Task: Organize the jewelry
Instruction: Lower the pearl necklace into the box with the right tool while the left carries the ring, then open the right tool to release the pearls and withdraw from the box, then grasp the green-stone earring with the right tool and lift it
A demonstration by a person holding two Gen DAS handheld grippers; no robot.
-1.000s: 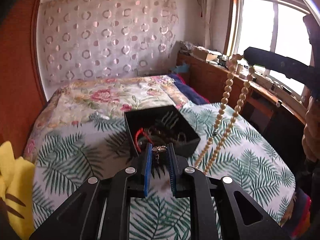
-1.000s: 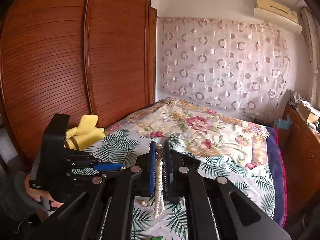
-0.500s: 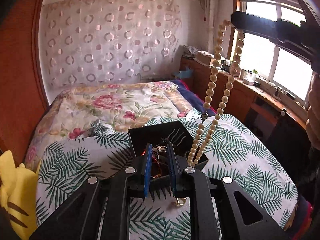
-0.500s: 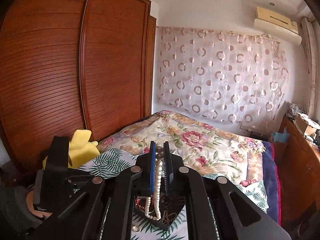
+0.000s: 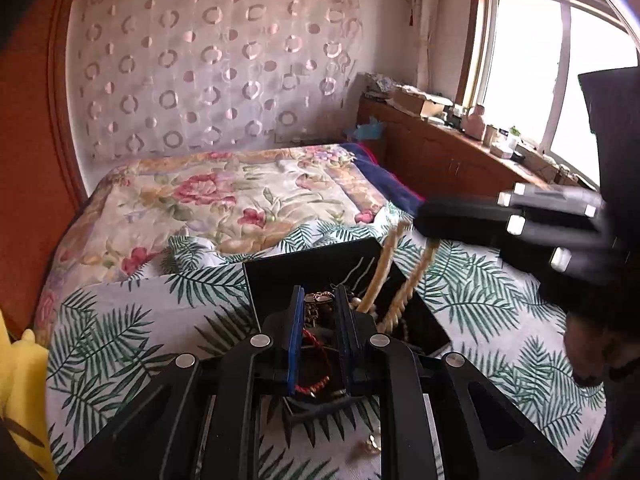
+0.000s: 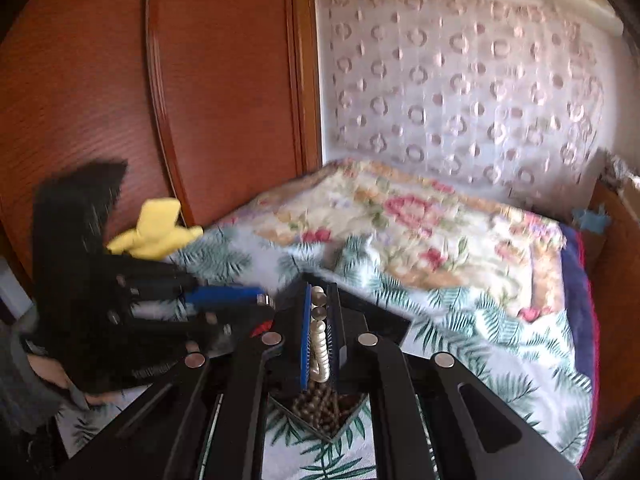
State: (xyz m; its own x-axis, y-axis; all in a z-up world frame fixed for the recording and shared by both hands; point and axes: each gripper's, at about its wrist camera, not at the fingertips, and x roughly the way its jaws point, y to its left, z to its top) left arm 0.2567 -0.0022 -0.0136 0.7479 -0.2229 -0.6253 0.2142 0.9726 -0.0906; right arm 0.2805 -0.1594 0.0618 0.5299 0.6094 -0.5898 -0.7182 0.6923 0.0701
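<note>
A black jewelry box (image 5: 320, 276) lies open on the leaf-print bedspread and holds a red cord bracelet (image 5: 320, 360) and dark beads (image 6: 320, 404). My left gripper (image 5: 319, 298) is shut on a small gold chain piece (image 5: 318, 297) just above the box. My right gripper (image 6: 319, 300) is shut on a cream bead necklace (image 6: 320, 344); in the left wrist view it (image 5: 430, 224) hangs the necklace (image 5: 404, 292) down into the box.
A yellow plush toy (image 6: 158, 230) lies at the bed's left edge by the wooden wardrobe (image 6: 160, 80). A gold ring (image 5: 372, 444) lies on the bedspread in front of the box. A wooden counter (image 5: 460, 152) runs under the window.
My right gripper has come down fast, lowering the bead necklace into the box. My left gripper has moved forward over the box, still holding the chain piece.
</note>
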